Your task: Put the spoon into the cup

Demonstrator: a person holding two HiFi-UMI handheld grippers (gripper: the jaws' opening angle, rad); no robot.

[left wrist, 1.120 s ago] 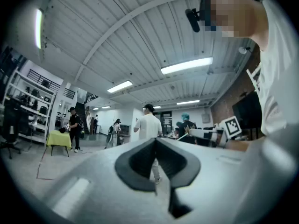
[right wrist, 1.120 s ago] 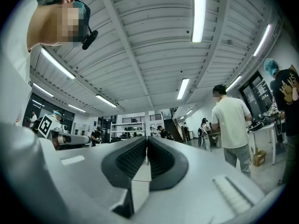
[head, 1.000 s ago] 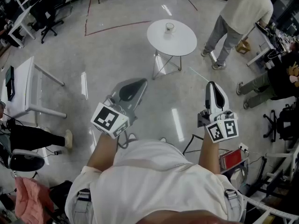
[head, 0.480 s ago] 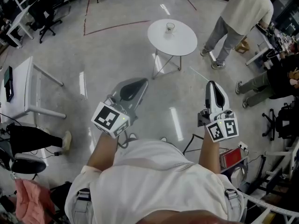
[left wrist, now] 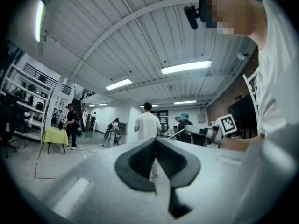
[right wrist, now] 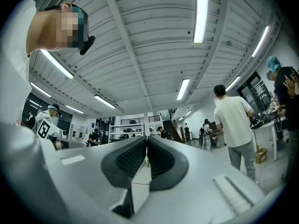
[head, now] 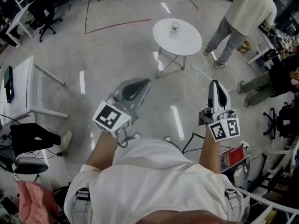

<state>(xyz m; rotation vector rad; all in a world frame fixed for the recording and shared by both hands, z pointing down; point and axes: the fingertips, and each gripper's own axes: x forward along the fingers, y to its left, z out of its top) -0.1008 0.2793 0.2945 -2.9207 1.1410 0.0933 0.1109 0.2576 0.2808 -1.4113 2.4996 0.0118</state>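
Observation:
A small glass cup (head: 175,26) stands on a round white table (head: 187,43) a few steps ahead on the floor. No spoon can be made out in any view. My left gripper (head: 142,81) is held at waist height, shut and empty, pointing toward the table. My right gripper (head: 216,83) is raised beside it, also shut with nothing in it. In the left gripper view the jaws (left wrist: 156,141) meet at the tips. Seen from the right gripper view, the ribbed pads (right wrist: 146,139) are pressed together. Both grippers are far from the table.
A person in a beige shirt (head: 238,17) stands just right of the table. Another person (head: 280,76) sits at the right edge. A white desk (head: 21,87) is at the left, an office chair (head: 44,13) behind it. A red box (head: 232,157) lies near my right side.
The table and cup have shifted slightly to the right in the head view. Both grippers keep the same pose and stay shut.

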